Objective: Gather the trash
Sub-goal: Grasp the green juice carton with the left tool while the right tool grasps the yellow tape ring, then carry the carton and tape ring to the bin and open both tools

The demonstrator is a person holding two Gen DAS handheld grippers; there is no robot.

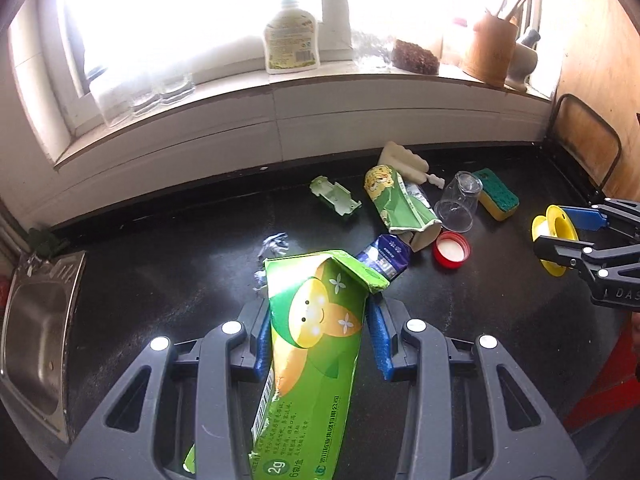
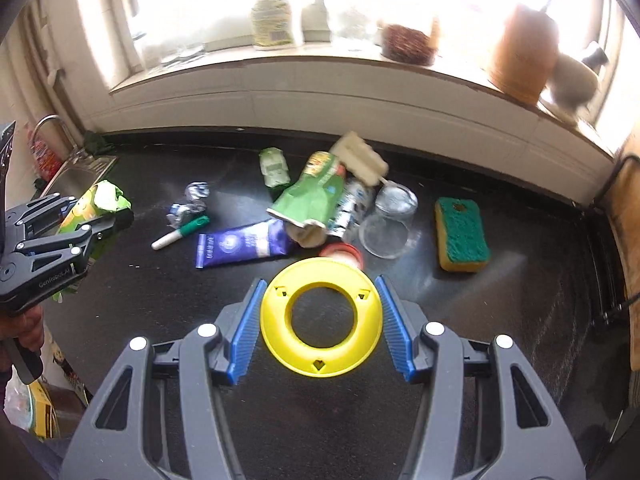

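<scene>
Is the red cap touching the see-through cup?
Apart. The left wrist view shows a strip of dark counter between the red cap and the cup. In the right wrist view the yellow spool partly hides the cap.

Home kitchen: steel sink [image 1: 38,332], dish sponge [image 2: 462,234], utensil holder [image 1: 490,50] (on windowsill).

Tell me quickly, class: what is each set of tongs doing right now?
Left tongs: closed on the green carton.
Right tongs: closed on the yellow spool.
</scene>
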